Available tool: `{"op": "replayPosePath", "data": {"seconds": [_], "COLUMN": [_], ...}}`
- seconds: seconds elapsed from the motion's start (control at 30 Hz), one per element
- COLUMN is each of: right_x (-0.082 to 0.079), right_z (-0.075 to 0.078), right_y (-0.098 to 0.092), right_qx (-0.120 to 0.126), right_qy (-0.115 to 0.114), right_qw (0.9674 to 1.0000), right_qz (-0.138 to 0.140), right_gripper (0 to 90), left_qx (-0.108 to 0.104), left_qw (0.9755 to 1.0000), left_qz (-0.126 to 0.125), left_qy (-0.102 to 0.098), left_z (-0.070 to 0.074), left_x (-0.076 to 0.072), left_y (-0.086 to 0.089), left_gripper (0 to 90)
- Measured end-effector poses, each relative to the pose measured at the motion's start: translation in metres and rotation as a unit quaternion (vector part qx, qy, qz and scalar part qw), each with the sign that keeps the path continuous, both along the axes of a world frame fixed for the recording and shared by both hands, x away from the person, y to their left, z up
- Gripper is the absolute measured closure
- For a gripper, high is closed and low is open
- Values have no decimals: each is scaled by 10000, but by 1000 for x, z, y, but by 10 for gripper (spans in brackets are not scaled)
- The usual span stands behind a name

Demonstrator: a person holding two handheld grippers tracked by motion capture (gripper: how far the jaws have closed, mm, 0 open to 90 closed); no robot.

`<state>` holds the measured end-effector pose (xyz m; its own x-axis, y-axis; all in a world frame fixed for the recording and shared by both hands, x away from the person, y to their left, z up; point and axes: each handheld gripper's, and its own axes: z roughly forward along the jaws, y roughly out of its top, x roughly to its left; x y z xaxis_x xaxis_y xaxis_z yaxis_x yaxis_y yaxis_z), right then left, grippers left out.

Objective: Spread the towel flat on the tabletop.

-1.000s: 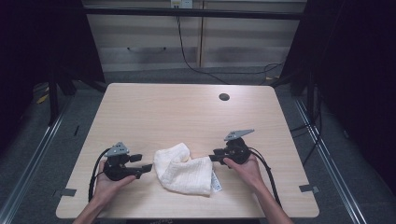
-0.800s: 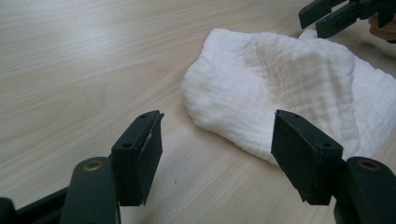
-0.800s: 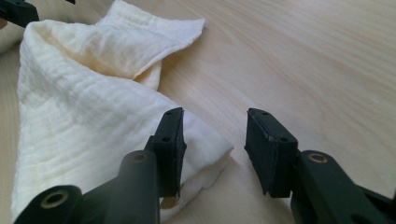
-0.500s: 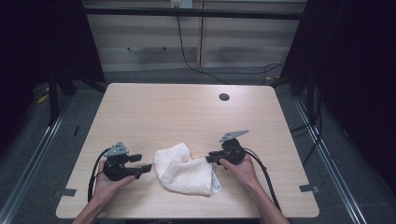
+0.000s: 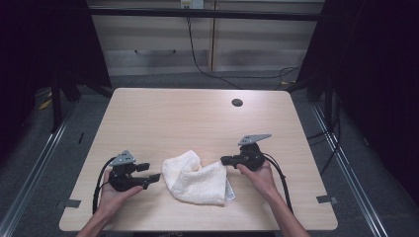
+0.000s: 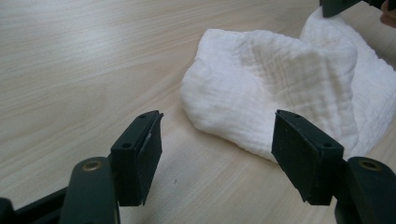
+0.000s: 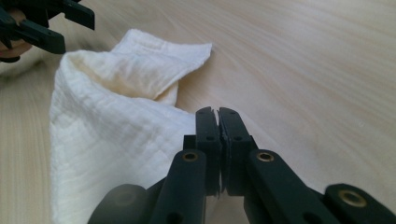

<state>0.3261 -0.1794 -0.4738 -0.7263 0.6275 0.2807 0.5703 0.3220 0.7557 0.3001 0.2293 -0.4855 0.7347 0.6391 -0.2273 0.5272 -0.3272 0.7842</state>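
One crumpled white waffle-weave cloth on the pale wood-grain counter, near its front edge, between the two grippers; small printed label at its right hem. No containers among the things. Two black hand-held grippers: left gripper just beside the cloth's left edge, jaws spread wide with nothing between them, cloth lying a little beyond the pads. Right gripper at the cloth's raised right corner, jaws just closed and pressed together, apparently pinching the cloth's edge, though hard to tell. One small dark round hole far back on the counter.
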Motion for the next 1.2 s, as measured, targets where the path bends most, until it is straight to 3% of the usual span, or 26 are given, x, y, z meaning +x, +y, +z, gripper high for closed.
{"op": "replayPosePath", "data": {"seconds": [0.07,0.1,0.13,0.23,0.27,0.4,0.67,0.8,0.83,0.93,0.97,1.03,1.1,1.2], "right_x": [4,4,7,12,12,16,20,24,25,26,27,28,27,23], "right_z": [14,14,27,44,44,71,99,116,127,136,148,153,169,175], "right_y": [-2,-2,-3,-1,-1,0,2,2,4,5,7,8,11,11], "right_qx": [98,98,72,-130,-130,-124,-94,57,83,115,172,210,340,419], "right_qy": [-136,-136,-244,-379,-379,-635,-925,-1102,-1206,-1286,-1408,-1445,-1615,-1700], "right_qw": [9998,9998,9996,9992,9992,9979,9957,9939,9926,9916,9899,9893,9863,9845], "right_qz": [-51,-51,-76,-43,-43,-48,-49,-67,-64,-63,-49,-47,-15,50], "right_gripper": [881,881,882,882,882,882,882,882,882,883,884,884,885,885], "left_qx": [-6,-6,-8,-47,-47,-89,-70,-101,-114,-102,-93,-86,-88,-85], "left_qw": [10000,10000,10000,10000,10000,9999,10000,9999,9999,9999,9999,9999,9999,9999], "left_qz": [-36,-36,-38,0,0,51,15,52,62,61,51,47,39,31], "left_qy": [-17,-17,-27,-35,-35,-62,-58,-63,-55,-59,-55,-50,-49,-51], "left_z": [1,1,1,2,2,3,2,2,2,2,1,1,1,2], "left_x": [-1,-1,-1,-1,-1,-1,-1,-1,-1,0,0,0,0,0], "left_y": [-1,-1,-1,1,1,3,1,2,2,2,2,2,2,2], "left_gripper": [331,331,331,329,329,328,325,325,325,325,325,325,325,325]}}
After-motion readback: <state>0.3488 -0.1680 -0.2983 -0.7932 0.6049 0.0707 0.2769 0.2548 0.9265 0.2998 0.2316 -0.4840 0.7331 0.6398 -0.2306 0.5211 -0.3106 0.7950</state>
